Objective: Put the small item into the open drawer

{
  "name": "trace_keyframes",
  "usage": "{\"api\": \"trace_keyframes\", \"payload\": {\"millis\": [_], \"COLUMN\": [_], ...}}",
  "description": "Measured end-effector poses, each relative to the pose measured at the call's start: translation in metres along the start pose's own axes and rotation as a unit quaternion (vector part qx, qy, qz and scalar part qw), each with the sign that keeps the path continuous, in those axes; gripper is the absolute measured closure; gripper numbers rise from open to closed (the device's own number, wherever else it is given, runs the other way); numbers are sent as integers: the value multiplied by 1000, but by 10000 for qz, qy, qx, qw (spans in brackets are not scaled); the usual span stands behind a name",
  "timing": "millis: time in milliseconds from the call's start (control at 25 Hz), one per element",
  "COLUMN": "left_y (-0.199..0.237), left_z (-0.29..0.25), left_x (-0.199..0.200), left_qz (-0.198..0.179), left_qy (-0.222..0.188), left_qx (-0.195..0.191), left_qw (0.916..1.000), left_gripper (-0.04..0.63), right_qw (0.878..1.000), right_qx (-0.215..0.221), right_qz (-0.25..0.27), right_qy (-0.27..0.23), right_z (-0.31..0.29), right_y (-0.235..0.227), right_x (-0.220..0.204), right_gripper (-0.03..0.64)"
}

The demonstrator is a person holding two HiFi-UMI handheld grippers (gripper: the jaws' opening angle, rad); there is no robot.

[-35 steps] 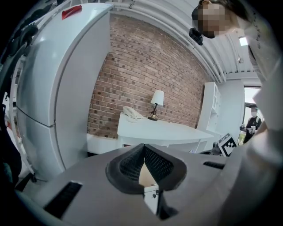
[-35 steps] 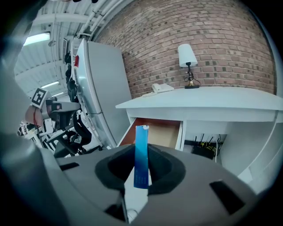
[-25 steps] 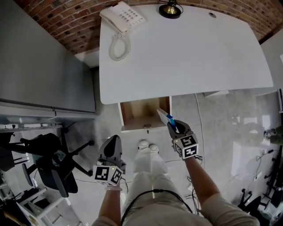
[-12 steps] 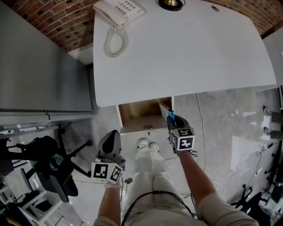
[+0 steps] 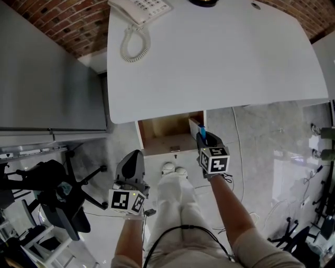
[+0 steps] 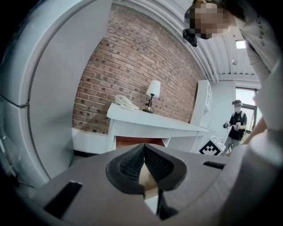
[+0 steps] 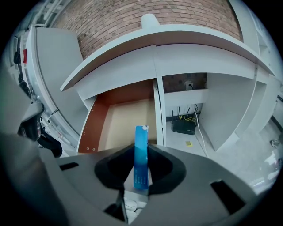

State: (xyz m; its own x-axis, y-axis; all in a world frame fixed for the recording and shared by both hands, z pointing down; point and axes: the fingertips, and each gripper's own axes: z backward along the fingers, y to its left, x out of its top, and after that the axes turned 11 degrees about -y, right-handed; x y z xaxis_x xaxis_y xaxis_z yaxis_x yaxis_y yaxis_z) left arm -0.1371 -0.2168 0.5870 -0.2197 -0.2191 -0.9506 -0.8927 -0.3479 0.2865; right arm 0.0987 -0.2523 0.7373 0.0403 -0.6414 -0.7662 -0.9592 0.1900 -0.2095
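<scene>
The open drawer [image 5: 166, 134] juts out from under the white desk [image 5: 209, 57]; its pale wooden floor [image 7: 128, 118] looks bare. The small item is a flat blue packet [image 7: 141, 150], upright between the pads of my right gripper [image 5: 204, 140]. That gripper hovers at the drawer's front right corner, and the packet [image 5: 202, 134] pokes out over the drawer's right wall. Its jaws are opening, with the packet still between them. My left gripper [image 5: 132, 163] hangs lower left of the drawer, in front of it, shut with nothing in it [image 6: 143, 152].
A white telephone [image 5: 139, 7] lies at the desk's far left corner. A grey cabinet [image 5: 47, 78] and a black office chair [image 5: 57, 194] stand at the left. A router [image 7: 184, 127] and cables sit under the desk right of the drawer. Another person [image 6: 238, 124] stands far off.
My right gripper has shifted slightly toward the drawer's right front corner and turned, so the packet now shows end-on instead of slanting left. The left gripper has barely moved.
</scene>
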Motion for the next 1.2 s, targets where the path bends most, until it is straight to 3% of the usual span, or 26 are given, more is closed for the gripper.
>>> {"api": "trace_keyframes", "payload": {"millis": [440,1200], "left_y": [-6,-14], "left_z": [8,22], "left_x": [-2,14], "left_qz": [43,-26], "left_qy": [-22,-146], "left_qx": [51,151], "left_qw": [10000,9998], "left_gripper": [589,589], "right_qw": [9996,9985], "right_qx": [-274,-61], "right_qz": [-99,237], "right_qy": [-24,-490], "right_z": [9,37], "right_y": [-19,-16], "right_x": [-1,29], "right_gripper": [506,475]}}
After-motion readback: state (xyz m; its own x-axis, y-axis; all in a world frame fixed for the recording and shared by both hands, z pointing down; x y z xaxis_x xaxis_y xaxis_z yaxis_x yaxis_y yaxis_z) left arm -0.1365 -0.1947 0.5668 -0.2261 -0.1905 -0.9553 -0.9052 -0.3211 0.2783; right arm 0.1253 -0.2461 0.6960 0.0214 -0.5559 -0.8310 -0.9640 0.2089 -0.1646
